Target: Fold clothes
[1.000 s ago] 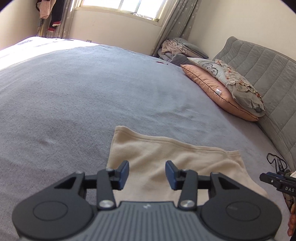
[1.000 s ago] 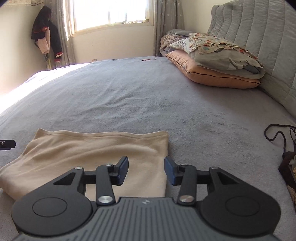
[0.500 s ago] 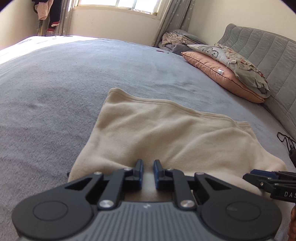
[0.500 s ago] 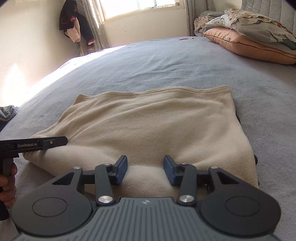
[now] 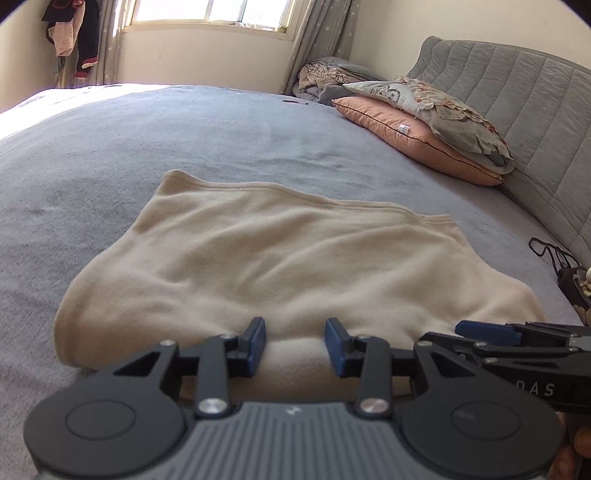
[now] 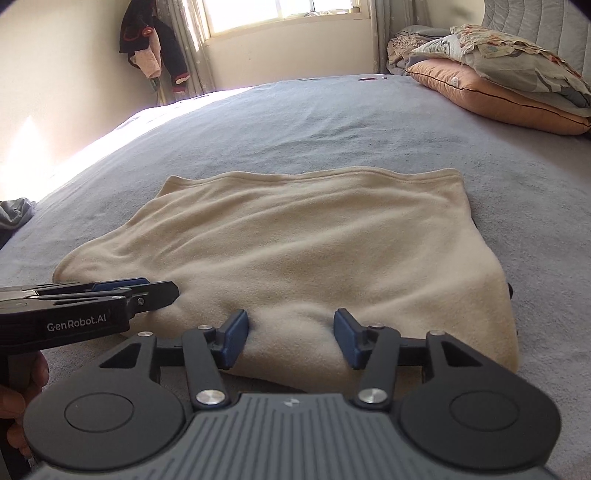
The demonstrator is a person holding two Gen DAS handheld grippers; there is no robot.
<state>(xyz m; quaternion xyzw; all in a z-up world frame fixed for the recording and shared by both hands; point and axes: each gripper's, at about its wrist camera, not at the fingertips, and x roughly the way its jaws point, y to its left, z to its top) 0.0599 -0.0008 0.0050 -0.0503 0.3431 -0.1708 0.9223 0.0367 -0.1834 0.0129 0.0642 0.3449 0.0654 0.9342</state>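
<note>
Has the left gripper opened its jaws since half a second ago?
Yes. The left gripper had its jaws nearly shut then; now they stand apart around the near edge of the cream garment, which lies on the bed.

A home bedroom: a wide bed [image 5: 184,140] under a grey cover, pillows [image 5: 424,122] stacked against a padded headboard [image 5: 517,92] on the right, a curtained window [image 6: 280,14] at the far wall, and what look like clothes [image 6: 155,48] hanging in the far left corner.
</note>
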